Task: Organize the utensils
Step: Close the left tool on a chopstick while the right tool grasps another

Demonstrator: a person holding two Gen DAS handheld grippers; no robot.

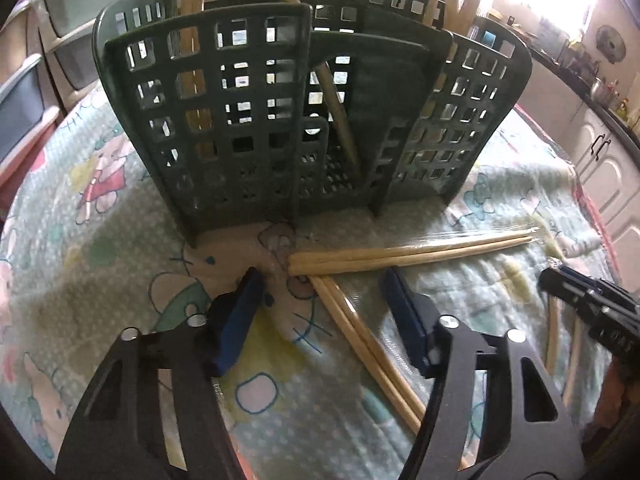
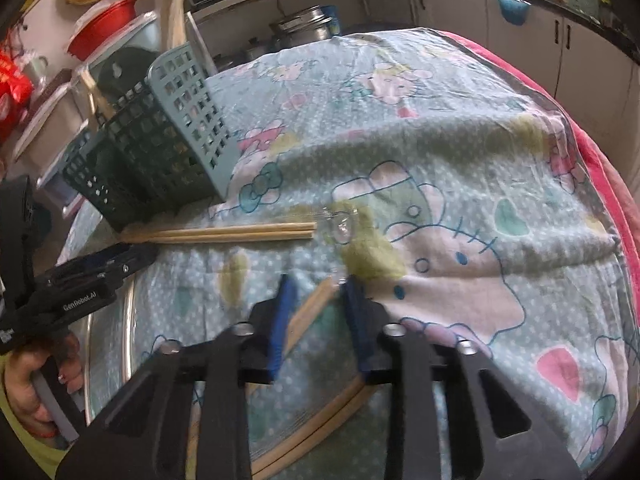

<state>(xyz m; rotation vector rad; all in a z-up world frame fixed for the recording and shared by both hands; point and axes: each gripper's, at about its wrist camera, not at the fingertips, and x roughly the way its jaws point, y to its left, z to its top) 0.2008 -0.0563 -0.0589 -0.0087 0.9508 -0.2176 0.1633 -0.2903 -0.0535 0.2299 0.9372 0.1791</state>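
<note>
- Dark green plastic: the caddy [image 1: 304, 120] stands upright on the cloth [image 1: 100, 240] straight ahead of your left gripper [image 1: 320, 300], with chopsticks leaning inside its compartments.
- Your left gripper's blue fingers [image 1: 240, 320] are spread wide and hold nothing.
- Between them on the cloth lies a chopstick pair [image 1: 368, 344], running from near the caddy's foot back under the right-hand finger.
- A wrapped pair [image 1: 412, 250] lies crosswise just in front of the caddy, its clear sleeve catching glare; its butt end meets the tip of the other pair.
- In the right wrist view, the same wrapped pair [image 2: 232, 234] lies at the caddy's [image 2: 160, 140] base, sleeve end pointing right.
- Your right gripper [image 2: 316, 312] has its fingers [image 2: 280, 320] partly apart, with a third pair [image 2: 308, 316] lying between them; blur keeps you from telling whether the pads touch it.
- Your left hand [image 2: 36, 384] and its gripper show at the left edge of that view.
- The cartoon-print cloth [image 2: 460, 160] covers the table; kitchen cabinets [image 2: 520, 32] stand beyond it.
</note>
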